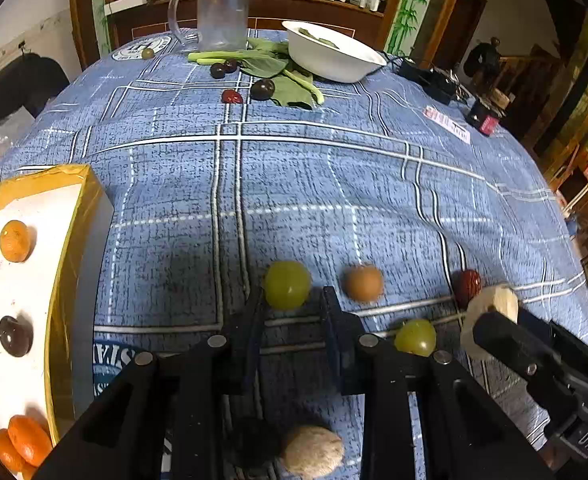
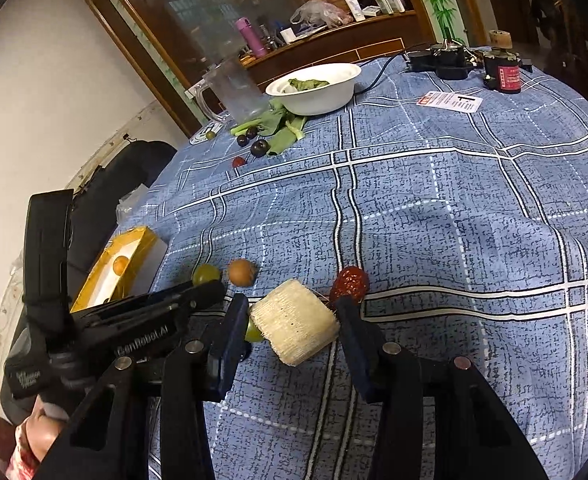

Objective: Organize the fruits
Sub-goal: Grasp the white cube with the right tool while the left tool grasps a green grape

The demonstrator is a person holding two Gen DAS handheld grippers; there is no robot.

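My left gripper is open, its fingertips just short of a green grape on the blue checked cloth. A brown round fruit, a red date and a second green grape lie to its right. A pale walnut-like fruit lies under the gripper. A yellow-rimmed white box at left holds oranges and a dark plum. My right gripper is shut on a pale sponge-like block, above the cloth beside the red date.
At the far end stand a white bowl with greens, leafy vegetables, a clear plastic jug, dark plums and a small red fruit. A black device and a paper card lie at far right.
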